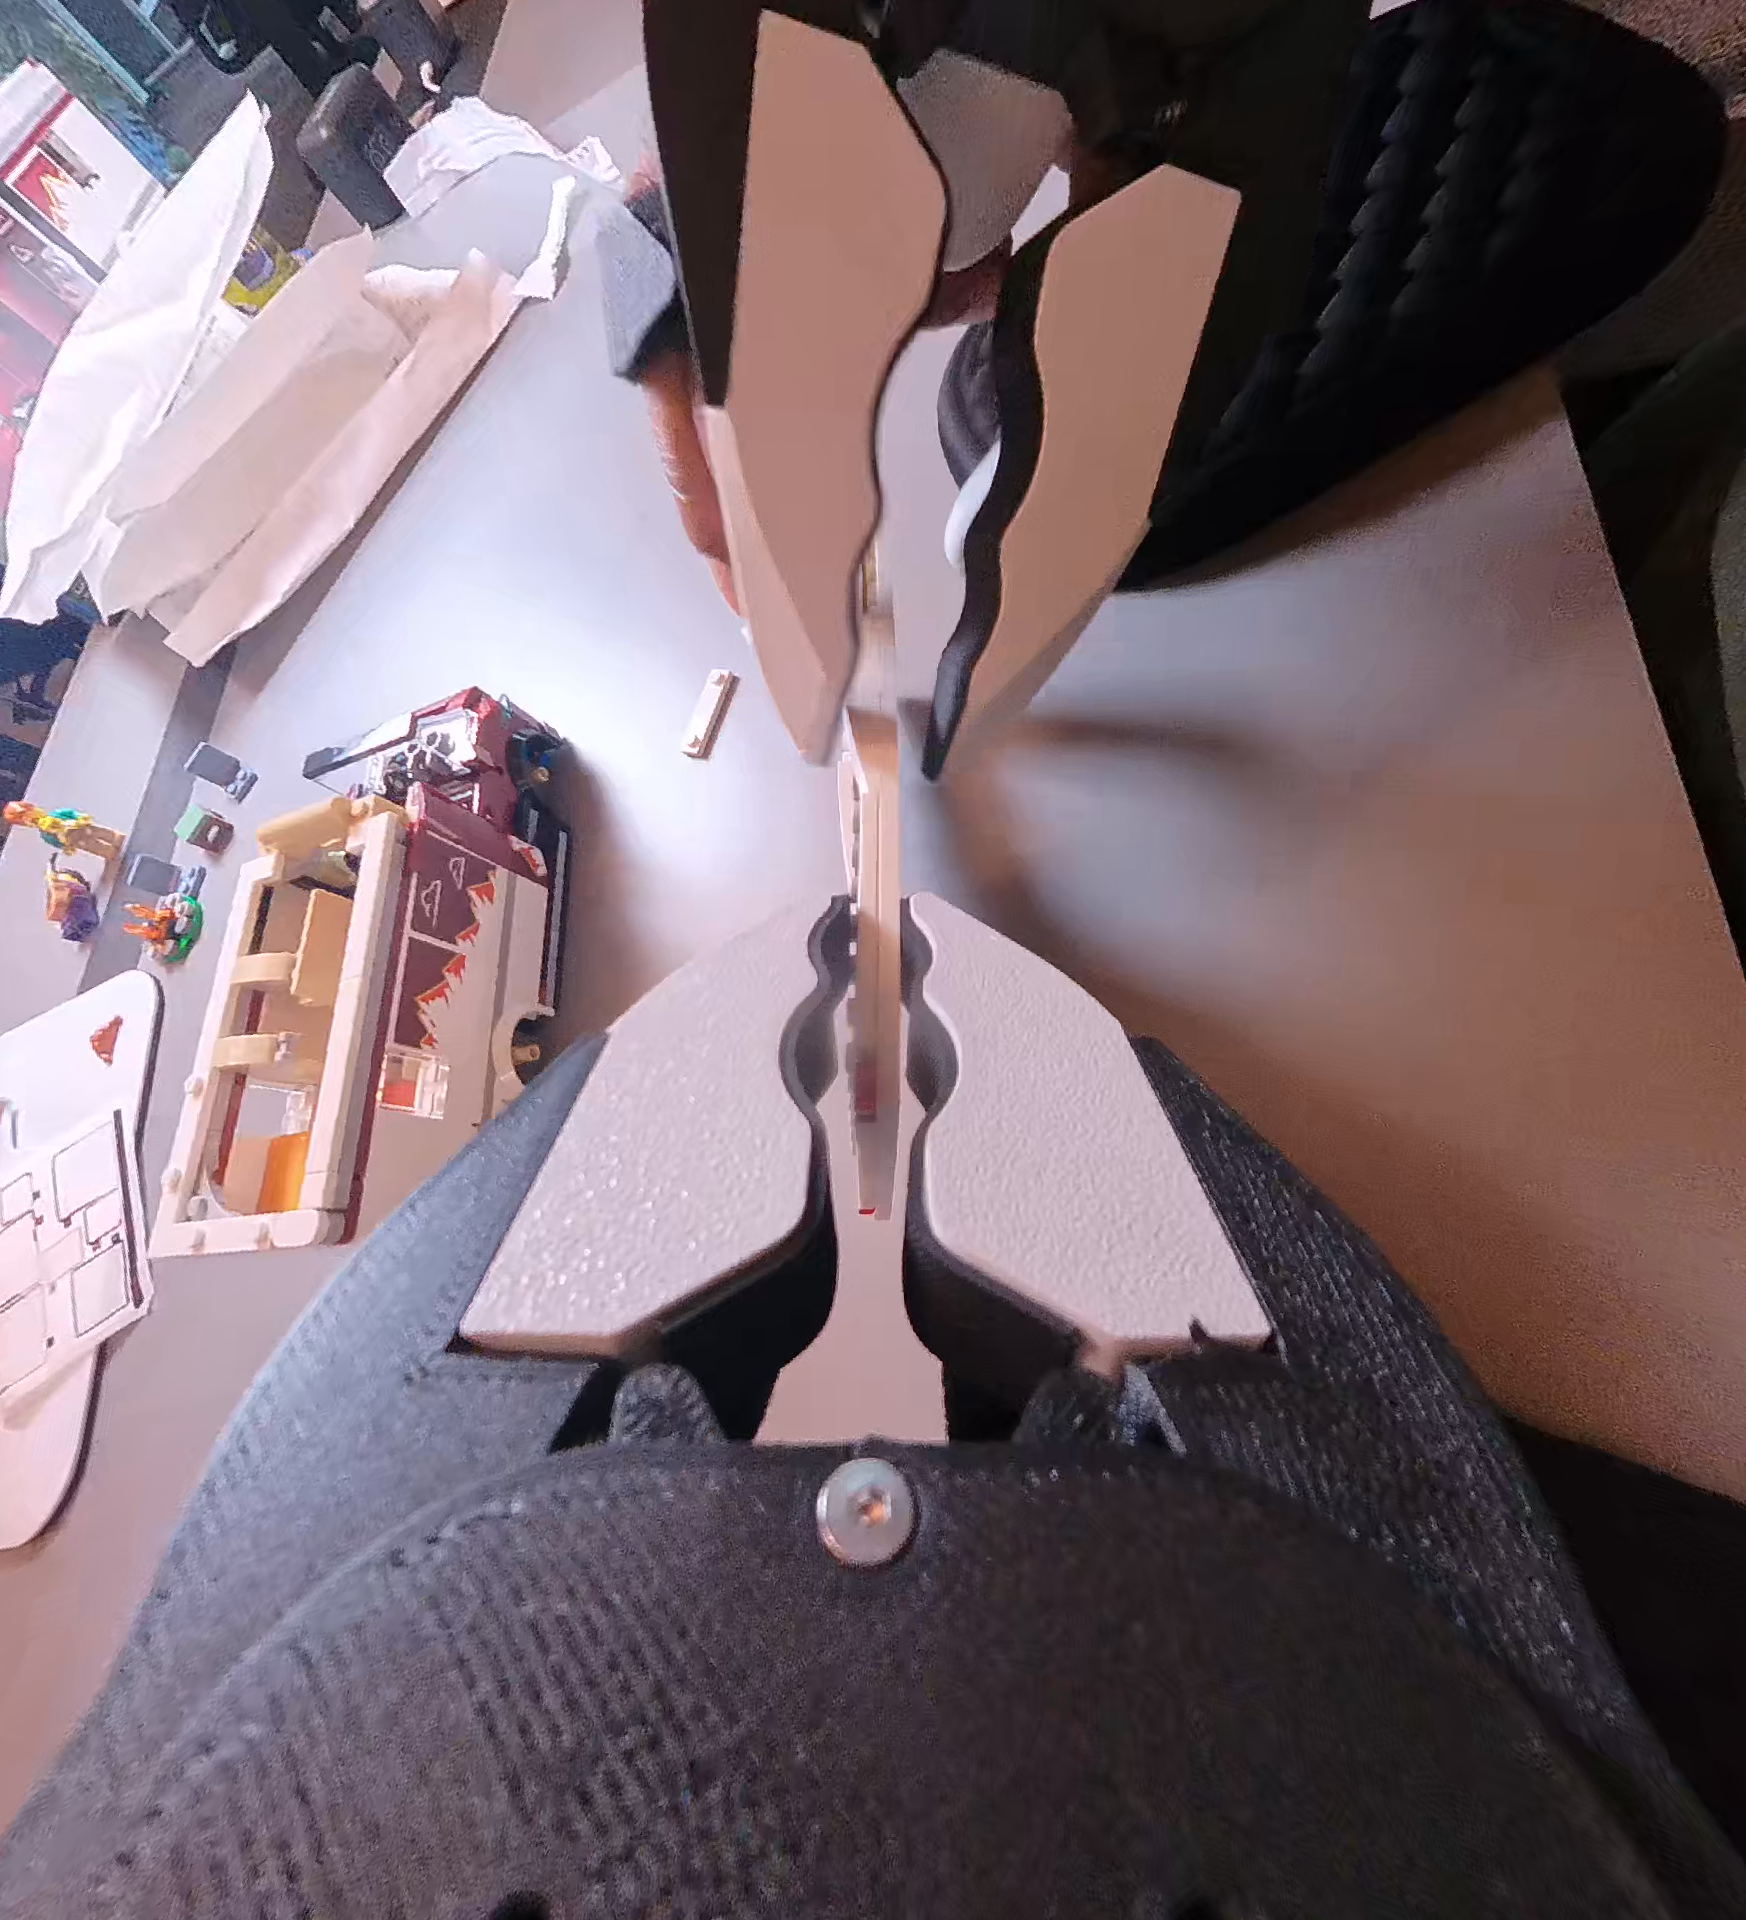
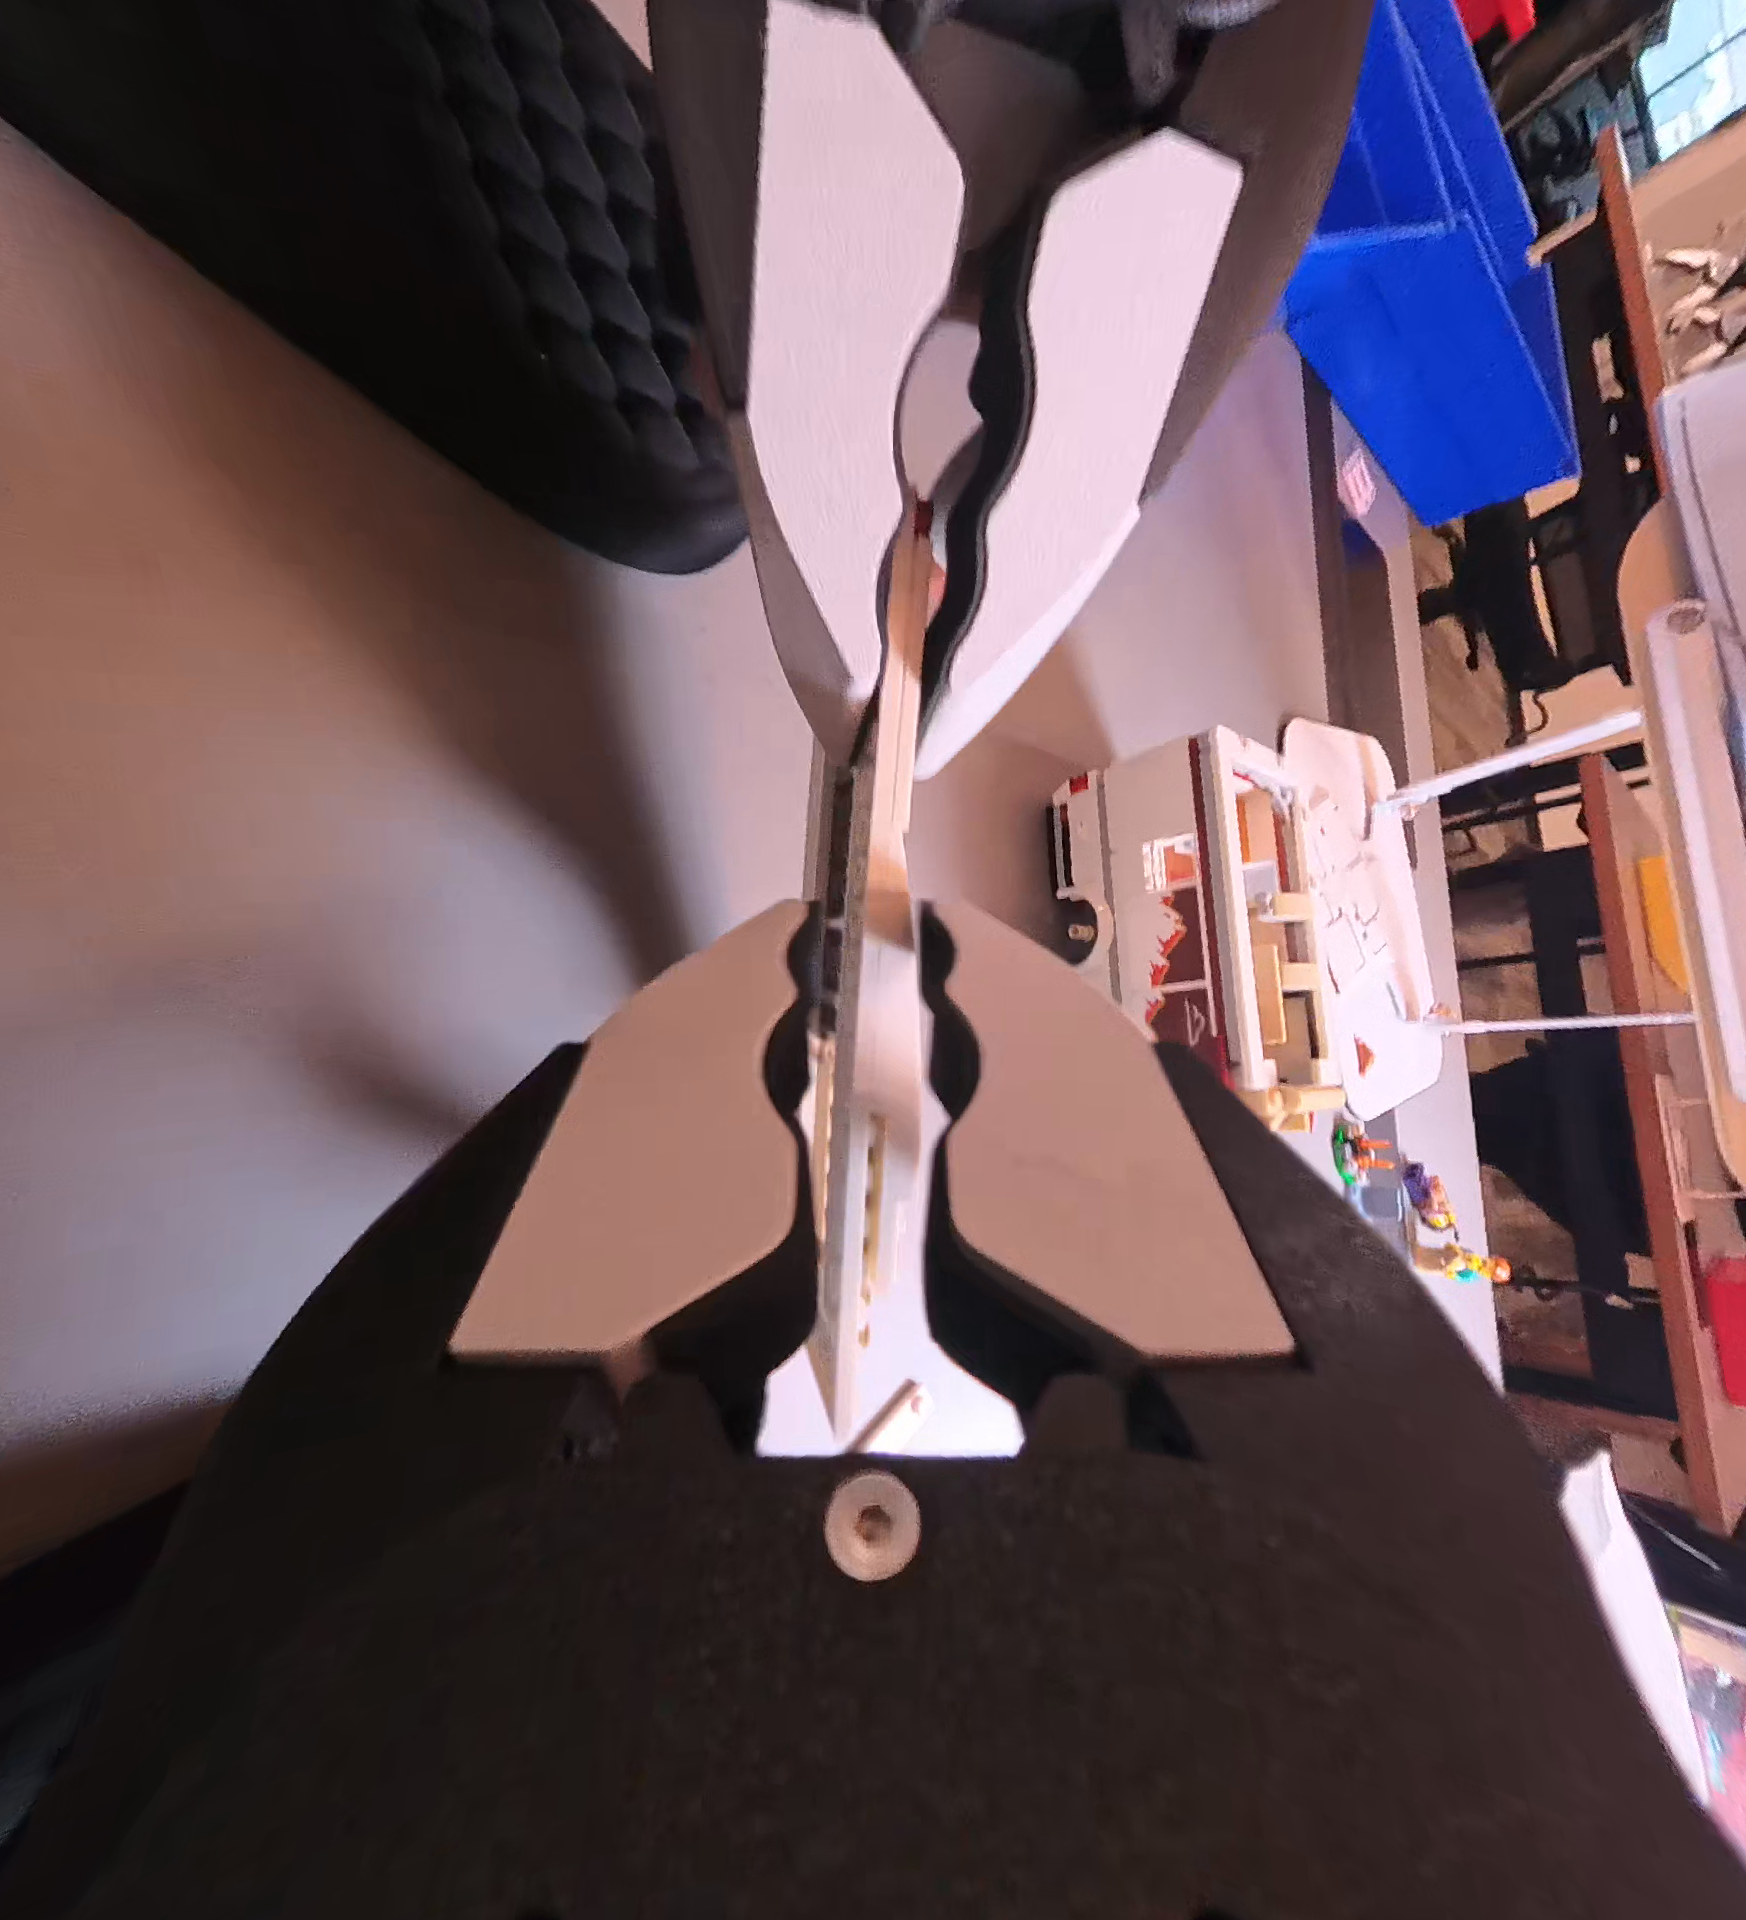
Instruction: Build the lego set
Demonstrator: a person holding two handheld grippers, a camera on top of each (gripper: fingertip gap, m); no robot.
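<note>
A thin flat white brick panel (image 1: 874,831) is held edge-on above the table, between two grippers that face each other. My left gripper (image 1: 874,914) is shut on its near end, with both pads against it. The panel also shows in the right wrist view (image 2: 874,831), with a dark grey layer on its left face. My right gripper (image 2: 864,914) stands around the other end with its jaws parted; the left pad lies by the dark layer and a small gap shows at the right pad. In the left wrist view the right gripper (image 1: 879,758) shows the same gap.
A red and white brick van (image 1: 370,966) lies on the grey table (image 1: 588,520), also in the right wrist view (image 2: 1212,914). Near it are a small tan piece (image 1: 710,712), minifigures (image 1: 79,862), white paper bags (image 1: 225,416) and a white sheet (image 1: 27,1247). A blue bin (image 2: 1420,260) stands beyond. The tips of both grippers are at nearly the same place.
</note>
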